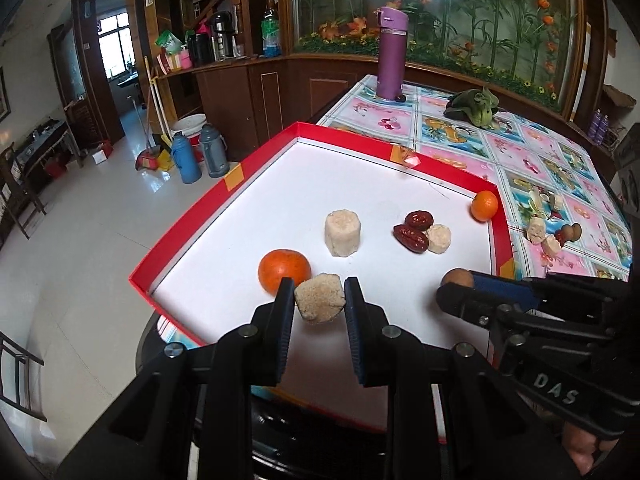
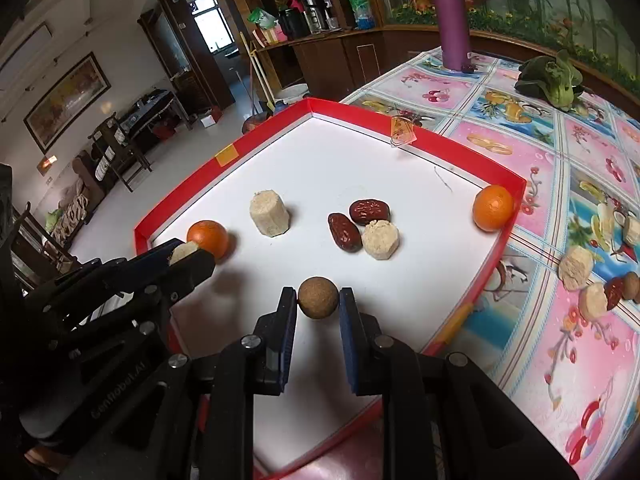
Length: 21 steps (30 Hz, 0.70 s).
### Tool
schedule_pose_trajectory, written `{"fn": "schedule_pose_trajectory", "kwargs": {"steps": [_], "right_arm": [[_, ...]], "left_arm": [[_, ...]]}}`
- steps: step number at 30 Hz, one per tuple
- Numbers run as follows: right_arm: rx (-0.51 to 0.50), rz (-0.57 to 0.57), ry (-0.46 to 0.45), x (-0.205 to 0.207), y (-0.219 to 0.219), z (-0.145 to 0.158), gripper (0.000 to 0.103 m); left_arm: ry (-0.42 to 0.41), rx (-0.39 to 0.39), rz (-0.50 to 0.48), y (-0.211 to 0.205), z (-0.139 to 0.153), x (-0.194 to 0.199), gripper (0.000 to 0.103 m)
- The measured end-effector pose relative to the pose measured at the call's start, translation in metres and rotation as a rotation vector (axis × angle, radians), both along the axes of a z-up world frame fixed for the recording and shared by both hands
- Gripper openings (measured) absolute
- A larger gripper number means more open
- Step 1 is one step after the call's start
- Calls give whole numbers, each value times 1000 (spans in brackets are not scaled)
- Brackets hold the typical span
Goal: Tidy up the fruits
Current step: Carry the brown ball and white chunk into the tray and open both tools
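Grippers both loaded over the shallow red-walled white tray (image 1: pixel 236 178)! The left gripper (image 1: pixel 319 300) pinches a rough beige chunk (image 1: pixel 320 298) just beside the near orange tangerine (image 1: pixel 284 270); the right gripper (image 2: pixel 319 300) clamps a small round brown fruit (image 2: pixel 319 297) above the tray floor. Looks like the placing step: next move likely calls for lowering each piece beside its own kind, then easing the fingers apart so nothing rolls.

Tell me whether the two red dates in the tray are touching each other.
Cannot tell. In the right wrist view the two red dates lie close together inside the red tray, but neither view plainly shows contact or a gap between them.
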State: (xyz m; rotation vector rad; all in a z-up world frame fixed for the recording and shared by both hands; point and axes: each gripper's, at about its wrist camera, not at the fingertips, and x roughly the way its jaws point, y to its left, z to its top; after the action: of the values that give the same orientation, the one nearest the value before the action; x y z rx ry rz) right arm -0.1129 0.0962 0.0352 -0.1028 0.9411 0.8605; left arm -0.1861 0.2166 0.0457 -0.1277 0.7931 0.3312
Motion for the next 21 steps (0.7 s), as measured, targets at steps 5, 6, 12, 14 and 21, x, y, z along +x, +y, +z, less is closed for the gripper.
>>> {"fn": "schedule_pose_trajectory", "kwargs": {"steps": [5, 6, 12, 14, 21], "right_arm": [[-14, 0, 33, 9, 6, -6, 20], [-17, -3, 37, 11, 6, -7, 20], [-22, -15, 42, 19, 8, -8, 20], [-16, -16, 53, 23, 8, -9, 20], [-23, 0, 57, 22, 6, -8, 21]], "left_arm": [[17, 16, 7, 0, -4, 8, 27], [22, 18, 10, 0, -5, 9, 27], [28, 55, 25, 2, -5, 19, 27], [28, 57, 27, 2, -3, 22, 27], [36, 69, 26, -2, -3, 32, 27]]}}
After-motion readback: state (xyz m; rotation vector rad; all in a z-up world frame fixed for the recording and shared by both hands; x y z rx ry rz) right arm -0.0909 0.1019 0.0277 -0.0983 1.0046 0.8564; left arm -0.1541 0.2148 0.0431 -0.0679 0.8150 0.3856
